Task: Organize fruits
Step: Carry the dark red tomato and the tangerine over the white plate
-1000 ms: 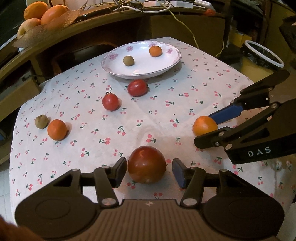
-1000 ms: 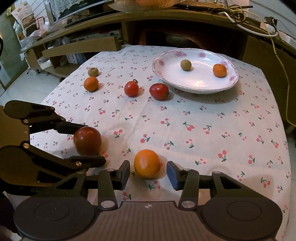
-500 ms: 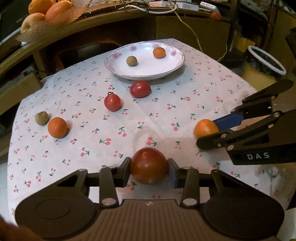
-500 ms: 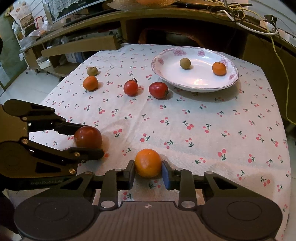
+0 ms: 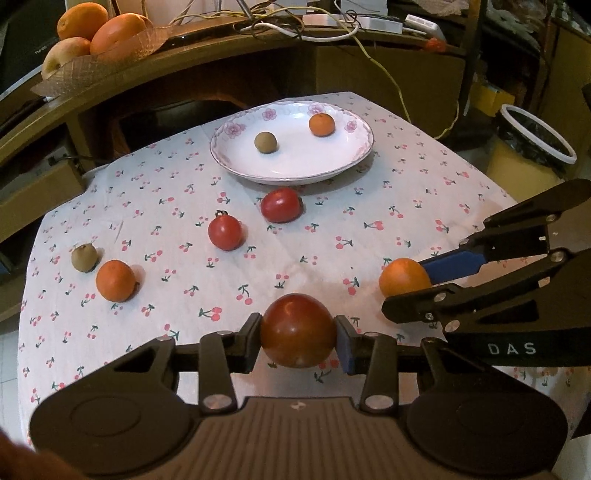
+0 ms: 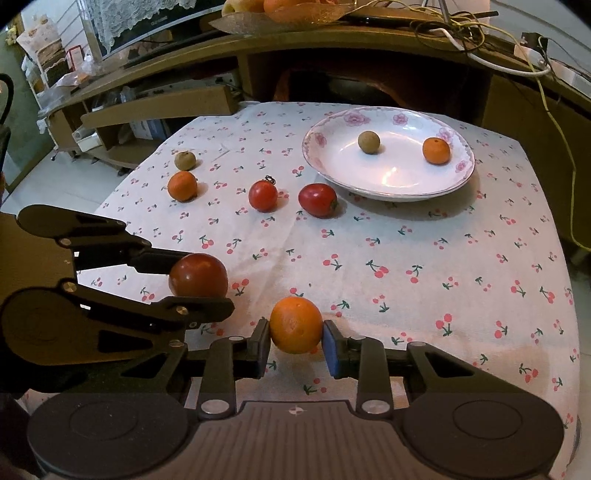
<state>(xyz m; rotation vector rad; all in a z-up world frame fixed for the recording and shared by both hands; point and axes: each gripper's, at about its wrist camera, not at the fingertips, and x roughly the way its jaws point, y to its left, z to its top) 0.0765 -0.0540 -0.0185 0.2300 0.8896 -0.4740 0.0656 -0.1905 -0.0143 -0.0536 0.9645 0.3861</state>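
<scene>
My left gripper (image 5: 298, 341) is shut on a large dark red tomato (image 5: 297, 329), also seen in the right wrist view (image 6: 198, 275). My right gripper (image 6: 295, 341) is shut on an orange (image 6: 296, 325), which also shows in the left wrist view (image 5: 403, 277). Both fruits sit near the table's front edge. A white flowered plate (image 5: 295, 173) at the back holds a small brown fruit (image 5: 265, 142) and a small orange (image 5: 321, 124). Two red tomatoes (image 5: 225, 232) (image 5: 281, 205), another orange (image 5: 115, 280) and a brown fruit (image 5: 84, 257) lie on the cherry-print cloth.
A wooden shelf runs behind the table, with a basket of oranges (image 5: 99, 33) and cables (image 5: 332, 26). A bin with a white rim (image 5: 535, 138) stands at the right. The table drops off at the left and right edges.
Both grippers closed: the left on the dark tomato, the right on the orange. Both have since risen slightly with the fruit.
</scene>
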